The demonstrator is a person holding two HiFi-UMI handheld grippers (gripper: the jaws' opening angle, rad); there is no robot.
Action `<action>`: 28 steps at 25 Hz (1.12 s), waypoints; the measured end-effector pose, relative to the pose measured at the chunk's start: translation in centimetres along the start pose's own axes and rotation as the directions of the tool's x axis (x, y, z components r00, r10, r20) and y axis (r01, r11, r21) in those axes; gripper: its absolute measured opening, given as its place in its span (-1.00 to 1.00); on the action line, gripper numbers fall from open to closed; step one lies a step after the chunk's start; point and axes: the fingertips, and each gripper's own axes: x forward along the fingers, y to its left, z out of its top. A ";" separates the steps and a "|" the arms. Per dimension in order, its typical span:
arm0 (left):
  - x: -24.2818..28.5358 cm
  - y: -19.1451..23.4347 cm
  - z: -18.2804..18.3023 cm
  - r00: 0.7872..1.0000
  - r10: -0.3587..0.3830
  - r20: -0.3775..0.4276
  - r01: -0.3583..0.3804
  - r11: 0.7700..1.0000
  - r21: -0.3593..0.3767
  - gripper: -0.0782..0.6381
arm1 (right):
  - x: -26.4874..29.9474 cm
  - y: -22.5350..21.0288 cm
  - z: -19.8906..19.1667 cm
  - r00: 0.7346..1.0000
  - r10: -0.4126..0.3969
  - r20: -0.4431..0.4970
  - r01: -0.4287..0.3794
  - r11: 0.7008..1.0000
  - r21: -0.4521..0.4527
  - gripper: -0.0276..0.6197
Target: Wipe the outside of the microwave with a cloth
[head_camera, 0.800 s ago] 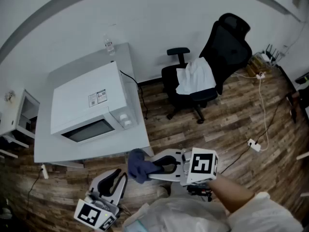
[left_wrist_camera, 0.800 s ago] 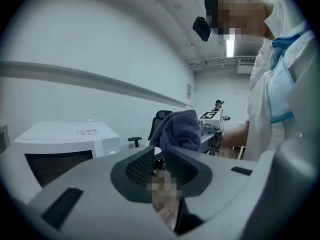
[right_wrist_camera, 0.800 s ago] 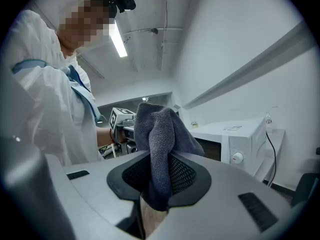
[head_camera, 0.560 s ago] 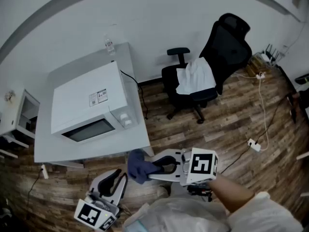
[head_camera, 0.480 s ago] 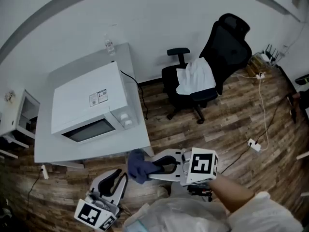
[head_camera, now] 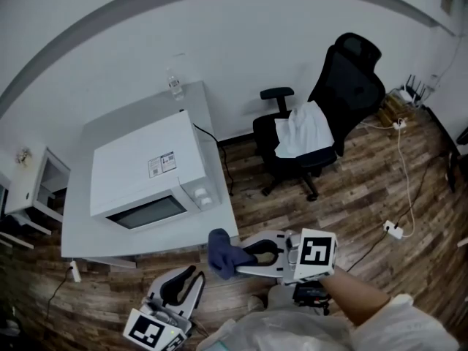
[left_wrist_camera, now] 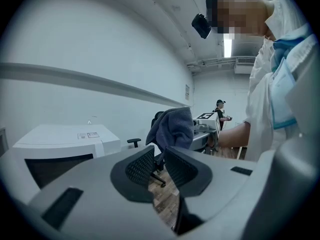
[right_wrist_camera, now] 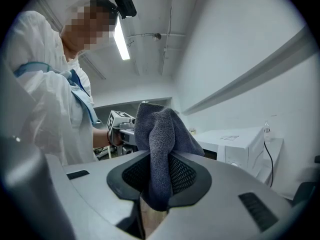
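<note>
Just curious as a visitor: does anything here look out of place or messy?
Only small things: a white cloth lies crumpled on the office chair, and a cable with its plug trails loose across the floor. The microwave sits square on its table, door shut.

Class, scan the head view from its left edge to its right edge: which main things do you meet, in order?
In order: small white side cabinet → white box-shaped microwave → dark blue cloth → black office chair draped with white fabric → white power strip.
</note>
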 end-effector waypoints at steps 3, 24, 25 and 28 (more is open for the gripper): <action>0.5 0.2 1.4 0.998 -0.055 -0.001 0.055 0.998 0.016 -0.51 | 0.1 -1.8 -0.3 1.000 -0.015 -0.012 0.015 0.999 -0.038 -0.62; 21.6 10.0 8.2 0.698 -0.189 -0.690 0.490 0.829 0.269 -0.04 | -0.8 -22.9 2.1 0.959 0.194 -0.205 -0.242 0.939 -0.244 -0.61; 22.2 10.8 8.3 0.685 -0.174 -0.707 0.487 0.831 0.267 -0.04 | -0.6 -23.8 2.5 0.958 0.205 -0.200 -0.252 0.935 -0.248 -0.61; 23.5 13.0 8.3 0.647 -0.113 -0.754 0.468 0.840 0.275 -0.13 | 0.1 -26.2 3.8 0.950 0.241 -0.197 -0.287 0.922 -0.260 -0.61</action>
